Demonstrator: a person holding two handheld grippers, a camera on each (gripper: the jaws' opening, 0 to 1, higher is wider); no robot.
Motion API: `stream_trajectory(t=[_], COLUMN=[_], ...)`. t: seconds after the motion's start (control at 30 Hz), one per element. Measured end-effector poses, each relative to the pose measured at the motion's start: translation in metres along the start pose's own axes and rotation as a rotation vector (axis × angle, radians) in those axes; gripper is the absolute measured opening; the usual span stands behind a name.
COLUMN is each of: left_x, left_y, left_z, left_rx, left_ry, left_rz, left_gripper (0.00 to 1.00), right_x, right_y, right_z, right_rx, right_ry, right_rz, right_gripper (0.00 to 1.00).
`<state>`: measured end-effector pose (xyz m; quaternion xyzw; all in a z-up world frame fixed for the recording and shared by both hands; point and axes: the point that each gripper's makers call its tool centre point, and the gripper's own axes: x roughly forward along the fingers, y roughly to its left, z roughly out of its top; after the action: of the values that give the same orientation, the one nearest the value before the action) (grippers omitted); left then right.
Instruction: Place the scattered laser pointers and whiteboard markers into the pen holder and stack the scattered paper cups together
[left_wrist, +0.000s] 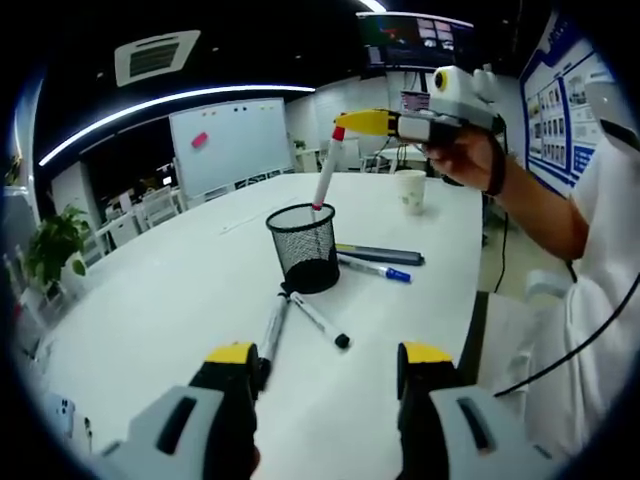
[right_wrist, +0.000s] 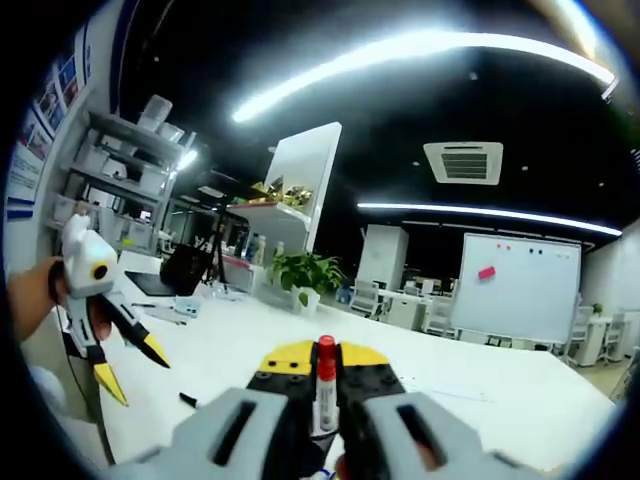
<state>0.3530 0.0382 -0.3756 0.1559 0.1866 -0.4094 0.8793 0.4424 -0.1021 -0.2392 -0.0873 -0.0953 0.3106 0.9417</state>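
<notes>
**A:** Why is the right gripper (left_wrist: 352, 123) up over the holder (left_wrist: 304, 247)?

**B:** Its jaws are clamped on a red-capped marker (left_wrist: 327, 172), held nearly upright with the lower end inside the holder's mouth, probably so it drops in cleanly.

**A:** And the left gripper (left_wrist: 325, 362)?

**B:** Its jaws stand apart, holding nothing, near the table (left_wrist: 150, 300) edge closest to the person. Two markers (left_wrist: 318, 320) lie just beyond, against the holder's base, perhaps next. Two more pens (left_wrist: 378, 255) lie beside the holder; a cup (left_wrist: 411, 190) stands toward the far edge.
</notes>
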Motion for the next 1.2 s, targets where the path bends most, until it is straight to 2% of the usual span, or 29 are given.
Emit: stream_trajectory(t=[0.43, 1.2], left_x=[0.002, 0.001], left_y=[-0.001, -0.002], left_z=[-0.002, 0.001], left_rx=[-0.001, 0.012], left_ry=[0.003, 0.009], left_rz=[-0.006, -0.008], left_gripper=[0.57, 0.57], right_x=[0.003, 0.006], right_y=[0.003, 0.006], right_z=[-0.016, -0.033], right_rx=[0.006, 0.008], right_ry=[0.037, 0.075], right_rz=[0.01, 0.021], right_gripper=[0.08, 0.08])
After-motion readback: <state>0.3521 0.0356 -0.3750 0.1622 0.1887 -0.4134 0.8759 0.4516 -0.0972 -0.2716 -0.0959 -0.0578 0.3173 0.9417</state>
